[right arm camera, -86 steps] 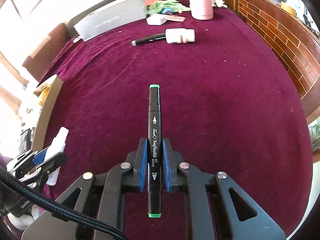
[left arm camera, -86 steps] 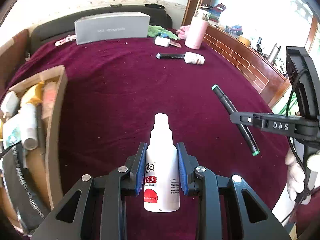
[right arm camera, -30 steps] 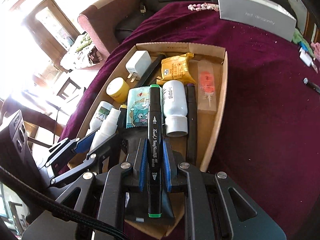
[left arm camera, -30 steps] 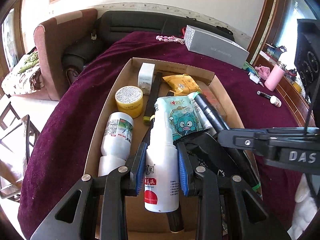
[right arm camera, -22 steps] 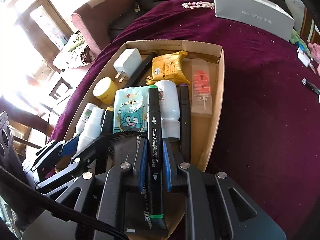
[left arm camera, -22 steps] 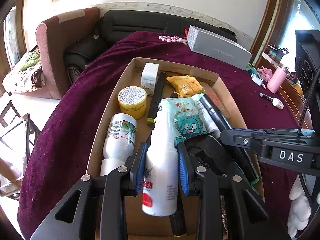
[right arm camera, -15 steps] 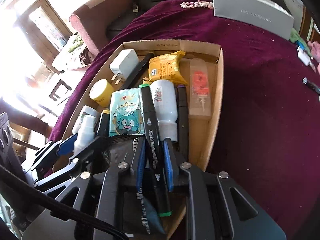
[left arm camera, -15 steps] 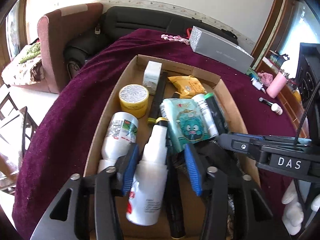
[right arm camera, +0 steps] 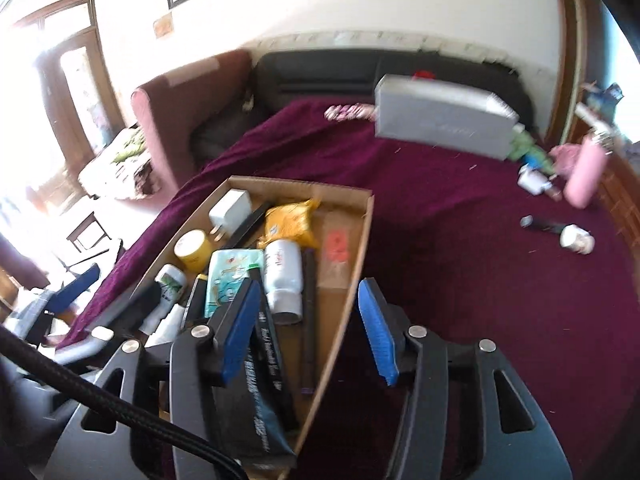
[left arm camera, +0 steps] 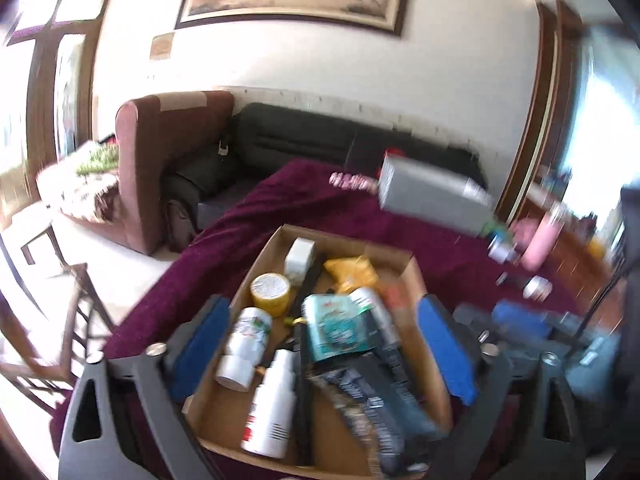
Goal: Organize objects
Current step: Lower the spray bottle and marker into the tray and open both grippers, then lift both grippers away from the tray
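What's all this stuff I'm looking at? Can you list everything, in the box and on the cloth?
Cardboard box: one, brown, on the maroon cloth.
Spray bottle: one, white, lying in the box's near end.
Marker: one, black, lying in the box.
Jar: one, yellow, in the box.
White bottles: two, in the box.
Cartoon pouch: one, teal, mid-box.
Snack packet: one, yellow, far end.
Charger plug: one, white, far corner.
Grey box: one, on the cloth's far side.
Pink bottle: one, far right.
Small white bottle: one, lying on the cloth.
Left gripper: fingers wide, just been opening, empty.
Right gripper: fingers apart, just been opening, empty.
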`<act>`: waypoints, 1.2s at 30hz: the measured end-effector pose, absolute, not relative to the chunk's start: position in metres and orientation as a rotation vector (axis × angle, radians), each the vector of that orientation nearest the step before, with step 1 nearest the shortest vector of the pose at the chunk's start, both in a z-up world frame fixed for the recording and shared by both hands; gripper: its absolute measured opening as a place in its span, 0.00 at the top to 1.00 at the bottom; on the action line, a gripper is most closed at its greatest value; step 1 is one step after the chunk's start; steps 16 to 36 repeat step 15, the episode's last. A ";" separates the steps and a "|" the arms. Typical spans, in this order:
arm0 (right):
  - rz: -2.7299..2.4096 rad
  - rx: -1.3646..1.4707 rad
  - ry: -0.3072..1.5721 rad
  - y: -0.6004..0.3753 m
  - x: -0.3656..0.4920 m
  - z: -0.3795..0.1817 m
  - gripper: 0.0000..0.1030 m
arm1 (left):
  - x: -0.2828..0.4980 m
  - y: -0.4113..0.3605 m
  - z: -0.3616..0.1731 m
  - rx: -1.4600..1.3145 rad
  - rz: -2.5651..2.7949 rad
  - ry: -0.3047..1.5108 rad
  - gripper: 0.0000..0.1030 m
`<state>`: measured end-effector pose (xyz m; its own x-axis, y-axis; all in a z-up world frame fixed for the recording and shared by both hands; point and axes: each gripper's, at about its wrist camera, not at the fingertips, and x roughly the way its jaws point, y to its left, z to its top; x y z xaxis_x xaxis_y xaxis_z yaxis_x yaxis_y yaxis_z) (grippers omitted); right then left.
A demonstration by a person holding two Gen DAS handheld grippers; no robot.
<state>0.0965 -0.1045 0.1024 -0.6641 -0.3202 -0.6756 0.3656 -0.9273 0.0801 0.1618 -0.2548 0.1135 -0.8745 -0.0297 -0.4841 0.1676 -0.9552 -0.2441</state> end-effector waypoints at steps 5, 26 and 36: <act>-2.614 0.973 0.082 -0.094 0.114 0.106 0.49 | 0.174 -0.264 0.123 0.703 -2.901 0.572 0.01; -2.648 0.950 0.215 -0.084 0.144 0.089 0.44 | 0.197 -0.251 0.119 0.693 -2.718 0.448 0.01; -2.648 0.950 0.215 -0.084 0.144 0.089 0.44 | 0.197 -0.251 0.119 0.693 -2.718 0.448 0.01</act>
